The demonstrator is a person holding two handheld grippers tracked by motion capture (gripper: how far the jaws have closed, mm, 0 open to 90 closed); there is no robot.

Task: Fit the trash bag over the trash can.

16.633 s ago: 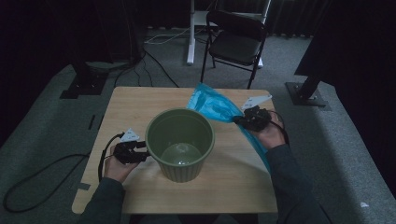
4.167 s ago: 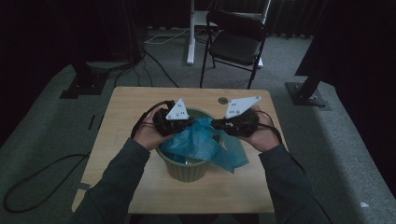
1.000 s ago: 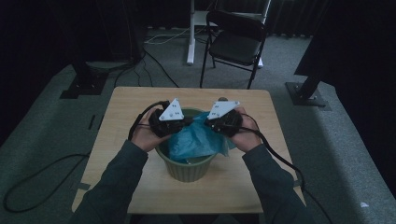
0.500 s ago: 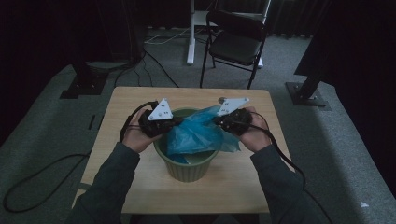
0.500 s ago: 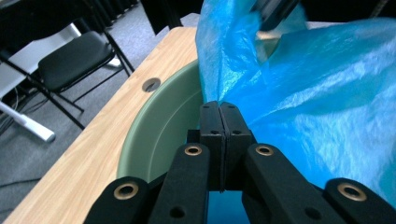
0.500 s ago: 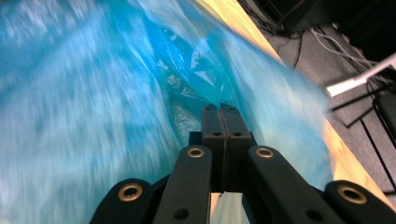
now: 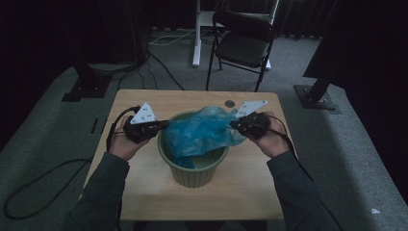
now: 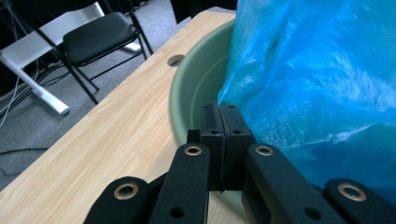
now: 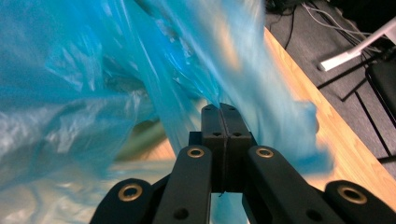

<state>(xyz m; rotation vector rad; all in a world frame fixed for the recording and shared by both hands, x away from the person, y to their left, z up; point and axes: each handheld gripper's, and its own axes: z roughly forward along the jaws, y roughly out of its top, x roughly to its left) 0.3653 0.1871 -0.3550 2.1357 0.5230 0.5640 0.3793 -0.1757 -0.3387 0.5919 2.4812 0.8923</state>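
- Worktop (image 7: 144,192): light wood-grain surface, rectangular with rounded corners, a round cable hole (image 7: 230,103) near its far edge.
- Floor (image 7: 43,125): grey carpet on every side of the worktop, paler near it, darker toward the back.
- Folding chair (image 7: 243,45): black seat and back on a thin black frame, standing beyond the far edge of the worktop.
- White post (image 7: 196,33): upright on a white foot, just left of the chair.
- Black stand bases: one at far left (image 7: 86,89), one at far right (image 7: 317,98), flat plates on the carpet.
- Cables (image 7: 159,41): loose runs behind the chair.
- Light: dim; the back and both sides fall into darkness.
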